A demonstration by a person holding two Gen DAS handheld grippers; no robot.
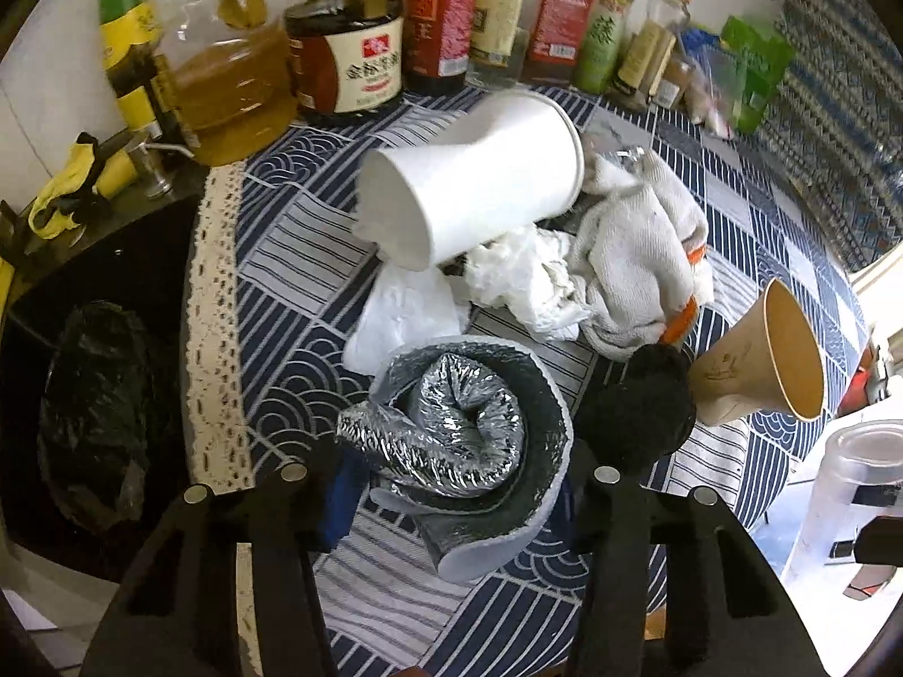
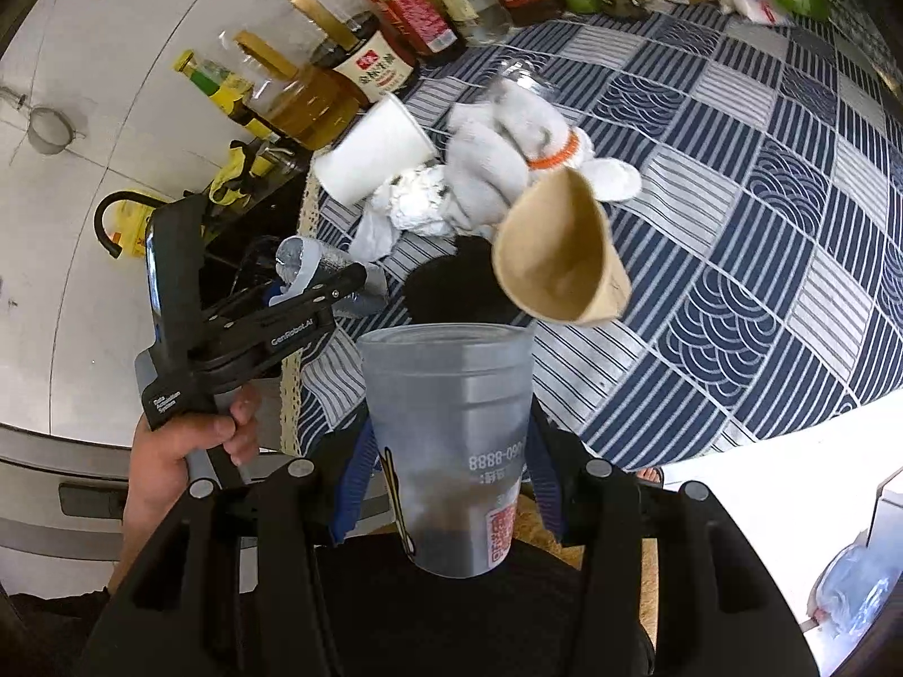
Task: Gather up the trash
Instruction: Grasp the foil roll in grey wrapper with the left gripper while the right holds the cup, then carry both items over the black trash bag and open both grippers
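My left gripper (image 1: pixel 451 485) is shut on a rolled silver foil wrapper (image 1: pixel 457 429) and holds it just above the table near its left edge. My right gripper (image 2: pixel 446 485) is shut on a clear plastic cup (image 2: pixel 446 440), held upright off the table's front edge. On the patterned cloth lie a white paper cup (image 1: pixel 474 192) on its side, crumpled tissue (image 1: pixel 525 276), a grey-white rag (image 1: pixel 632 265), a black lid (image 1: pixel 638 406) and a brown paper cup (image 1: pixel 762 350) on its side. The brown cup (image 2: pixel 564 248) lies just beyond the plastic cup.
A black bin bag (image 1: pixel 96 412) sits below the table's left edge. Sauce and oil bottles (image 1: pixel 350 51) line the back of the table against the wall. The blue patterned tablecloth (image 2: pixel 762 169) stretches to the right. The left gripper's body (image 2: pixel 254 327) shows in the right wrist view.
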